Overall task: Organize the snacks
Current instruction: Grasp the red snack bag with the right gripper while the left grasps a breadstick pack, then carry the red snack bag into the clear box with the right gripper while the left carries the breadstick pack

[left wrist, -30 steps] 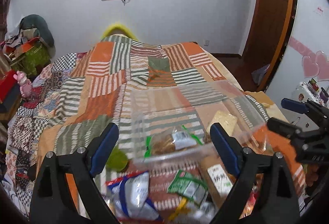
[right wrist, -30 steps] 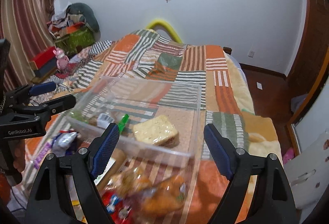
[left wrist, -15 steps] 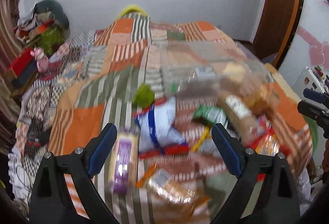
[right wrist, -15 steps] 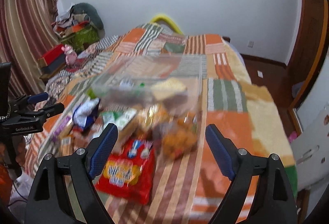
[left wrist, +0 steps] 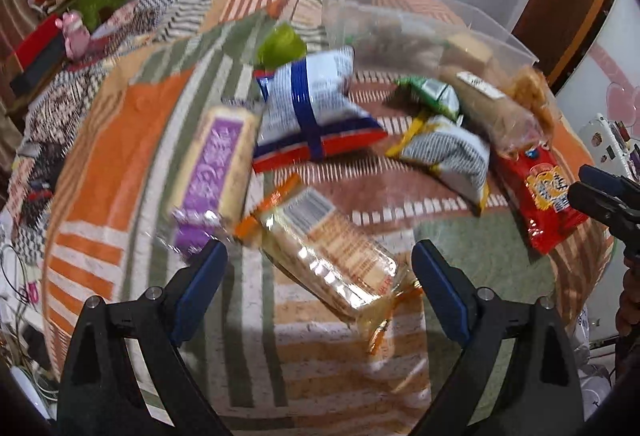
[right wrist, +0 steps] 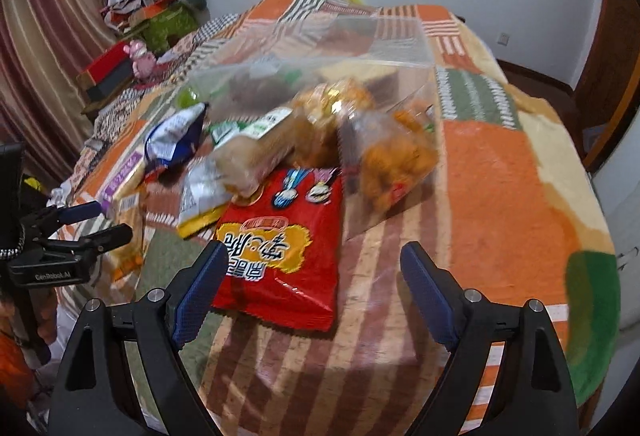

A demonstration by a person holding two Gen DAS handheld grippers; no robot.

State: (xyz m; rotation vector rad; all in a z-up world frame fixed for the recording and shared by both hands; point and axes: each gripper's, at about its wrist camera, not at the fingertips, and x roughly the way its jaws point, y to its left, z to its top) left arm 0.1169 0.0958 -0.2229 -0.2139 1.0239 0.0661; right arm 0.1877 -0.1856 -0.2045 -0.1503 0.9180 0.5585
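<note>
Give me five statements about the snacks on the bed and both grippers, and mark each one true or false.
1. The left gripper is open, with nothing clamped. True.
2. The red snack bag lies inside the clear plastic box. False: it lies on the blanket, nearer the camera than the box.
3. The right gripper is shut on the red snack bag. False: its jaws stand open above the bag, and they have just been opening.
4. A cracker pack in clear wrap lies on the blanket between the left gripper's fingers in the left wrist view. True.
5. The purple-labelled pack sits to the right of the blue and white bag. False: it lies to its left.
</note>
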